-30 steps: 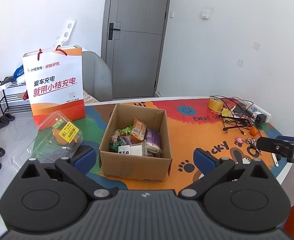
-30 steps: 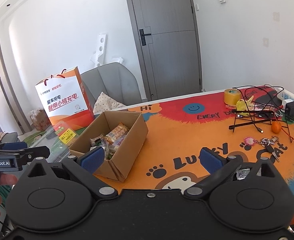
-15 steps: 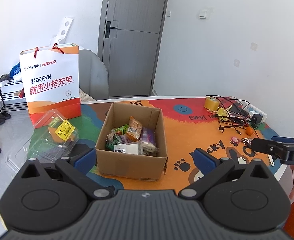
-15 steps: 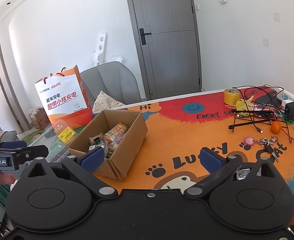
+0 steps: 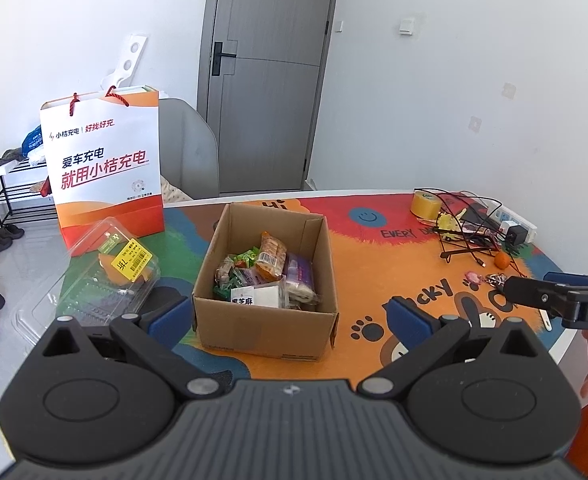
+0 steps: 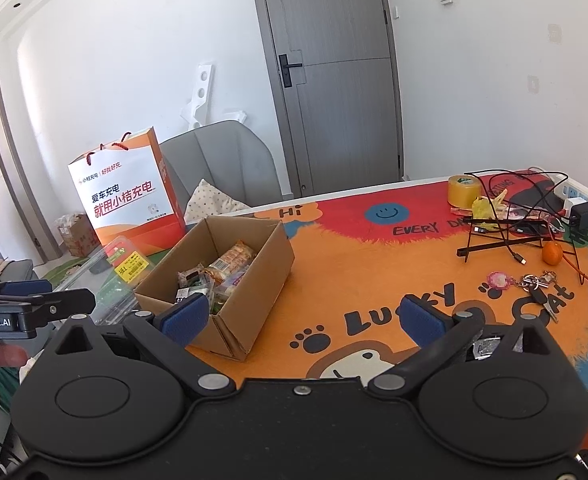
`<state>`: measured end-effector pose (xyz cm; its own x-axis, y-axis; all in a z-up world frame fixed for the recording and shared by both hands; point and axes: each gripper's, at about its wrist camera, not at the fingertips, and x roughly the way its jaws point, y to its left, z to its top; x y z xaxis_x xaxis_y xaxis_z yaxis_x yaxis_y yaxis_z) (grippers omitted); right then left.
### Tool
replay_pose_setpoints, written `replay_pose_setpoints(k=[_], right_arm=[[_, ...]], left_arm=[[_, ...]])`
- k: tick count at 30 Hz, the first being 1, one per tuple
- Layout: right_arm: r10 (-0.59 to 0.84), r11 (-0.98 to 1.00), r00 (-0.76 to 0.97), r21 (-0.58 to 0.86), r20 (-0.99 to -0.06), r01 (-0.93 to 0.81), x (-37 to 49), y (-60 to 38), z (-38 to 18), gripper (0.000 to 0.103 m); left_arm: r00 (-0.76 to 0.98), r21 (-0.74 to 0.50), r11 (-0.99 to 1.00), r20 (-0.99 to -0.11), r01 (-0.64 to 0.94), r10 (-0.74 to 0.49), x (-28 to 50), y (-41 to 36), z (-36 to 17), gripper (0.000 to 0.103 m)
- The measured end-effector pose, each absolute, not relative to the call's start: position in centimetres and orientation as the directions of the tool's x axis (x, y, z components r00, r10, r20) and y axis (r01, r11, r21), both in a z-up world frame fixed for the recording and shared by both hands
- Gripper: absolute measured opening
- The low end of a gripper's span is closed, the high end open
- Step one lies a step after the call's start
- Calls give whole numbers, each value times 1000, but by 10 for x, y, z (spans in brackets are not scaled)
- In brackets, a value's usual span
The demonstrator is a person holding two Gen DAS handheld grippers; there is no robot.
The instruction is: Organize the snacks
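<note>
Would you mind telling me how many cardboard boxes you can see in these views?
2: the open snack box on the table mat, and another box on the floor beyond the orange bag. Others may be hidden.

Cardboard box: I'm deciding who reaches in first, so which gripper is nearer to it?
Left. The left gripper faces the box head-on, just short of its near wall. The right gripper hangs off its right corner, mostly over the mat.
</note>
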<state>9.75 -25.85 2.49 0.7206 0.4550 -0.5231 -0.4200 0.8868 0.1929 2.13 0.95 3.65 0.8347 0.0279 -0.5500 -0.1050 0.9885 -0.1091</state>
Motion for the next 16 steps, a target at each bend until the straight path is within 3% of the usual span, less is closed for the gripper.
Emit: replay_pose_setpoints(k=[16], right_arm=[[455,885,716,183,-530,-428,98,-256,23,103]], left_arm=[[835,-110,988,-550,-106,29,22,10,35,102]])
